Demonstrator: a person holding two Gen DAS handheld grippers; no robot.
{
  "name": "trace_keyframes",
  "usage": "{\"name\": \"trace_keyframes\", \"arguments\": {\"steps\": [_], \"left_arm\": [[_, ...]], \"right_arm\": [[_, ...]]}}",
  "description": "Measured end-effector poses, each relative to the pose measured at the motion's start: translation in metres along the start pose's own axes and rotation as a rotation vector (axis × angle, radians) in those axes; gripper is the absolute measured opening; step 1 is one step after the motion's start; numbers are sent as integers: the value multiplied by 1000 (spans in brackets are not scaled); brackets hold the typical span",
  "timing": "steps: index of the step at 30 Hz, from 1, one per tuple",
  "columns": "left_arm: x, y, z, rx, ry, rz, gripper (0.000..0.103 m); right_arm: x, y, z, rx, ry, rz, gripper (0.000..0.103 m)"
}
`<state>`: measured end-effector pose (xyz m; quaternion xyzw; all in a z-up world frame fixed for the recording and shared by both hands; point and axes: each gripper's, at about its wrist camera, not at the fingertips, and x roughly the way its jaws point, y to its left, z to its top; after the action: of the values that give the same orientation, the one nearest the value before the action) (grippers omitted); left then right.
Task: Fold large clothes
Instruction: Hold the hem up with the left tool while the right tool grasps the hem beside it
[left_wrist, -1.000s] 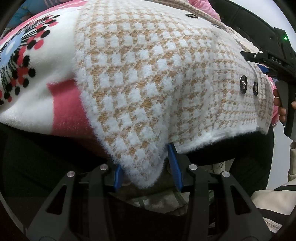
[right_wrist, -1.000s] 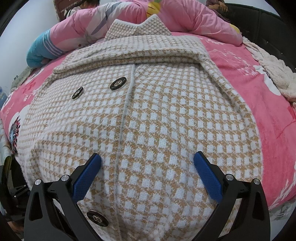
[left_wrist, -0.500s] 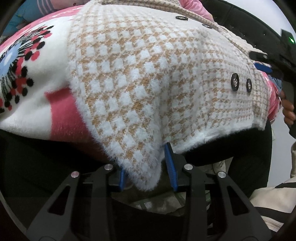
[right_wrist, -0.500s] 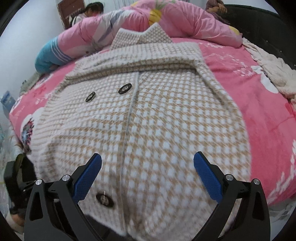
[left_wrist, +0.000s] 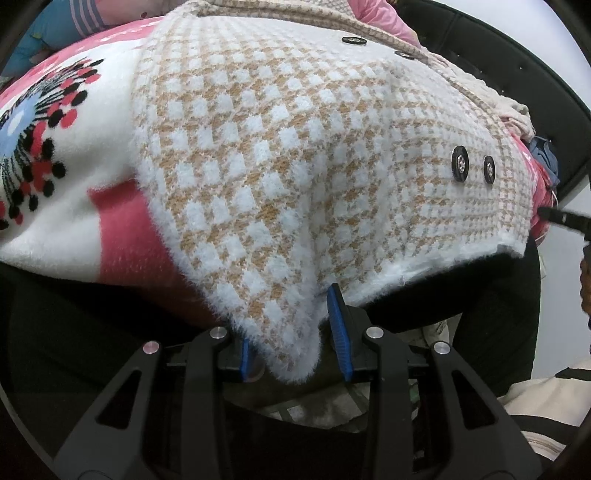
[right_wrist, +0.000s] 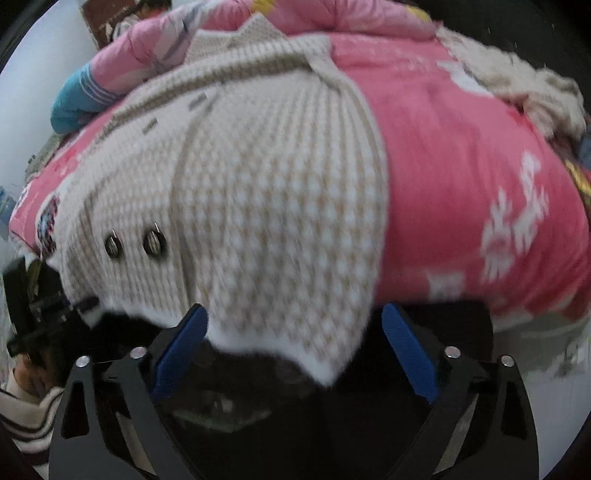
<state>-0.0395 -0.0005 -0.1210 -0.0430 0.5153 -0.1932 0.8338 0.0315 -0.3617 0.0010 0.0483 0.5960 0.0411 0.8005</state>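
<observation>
Jaws of the left gripper (left_wrist: 291, 343) are sitting narrowly parted around the fuzzy bottom corner of the checked coat (left_wrist: 295, 177); the blue pads (left_wrist: 338, 328) are flanking the cloth, but whether they are actually pinching it cannot be told, as a sliver of gap is showing on each side. Jaws of the right gripper (right_wrist: 295, 350) are standing spread wide, with the coat's other bottom corner hanging down between them and touching neither pad. That view is blurred, so fine detail there is uncertain.

Just beyond both grippers, the hem is drooping over the near edge of the bed (right_wrist: 461, 166), past the dark bed frame. Two black buttons (left_wrist: 472, 168) are sitting near the hem, between the two corners. From there the coat is lying front-up on the pink blanket, its long axis running straight away from both grippers toward the collar (right_wrist: 255, 29) at the far end, beside the rolled pink quilt (right_wrist: 155, 48). A cream fleece throw (right_wrist: 517, 81) is lying well off to the right.

Judging from this, the coming move is turning on the hem: each gripper is lined up with its own corner, the left one looking closer to a grip, and the fold would probably be carrying the hem away along the long axis toward the collar.
</observation>
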Motion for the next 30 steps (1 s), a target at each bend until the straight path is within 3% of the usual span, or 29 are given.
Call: {"name": "trace_keyframes", "arguments": {"steps": [11, 18, 23, 25, 30], "left_arm": [[-2, 7, 0, 3, 1, 3, 28], [1, 9, 0, -10, 13, 3, 28], [2, 8, -1, -6, 18, 5, 28], [0, 5, -1, 8, 14, 5, 28], [-9, -5, -1, 38, -3, -4, 14]], "right_arm": [[32, -18, 2, 89, 56, 42, 71], [58, -24, 7, 137, 111, 90, 43], [69, -19, 7, 126, 129, 100, 30], [69, -15, 4, 117, 126, 102, 17], [63, 0, 6, 98, 104, 111, 10]]}}
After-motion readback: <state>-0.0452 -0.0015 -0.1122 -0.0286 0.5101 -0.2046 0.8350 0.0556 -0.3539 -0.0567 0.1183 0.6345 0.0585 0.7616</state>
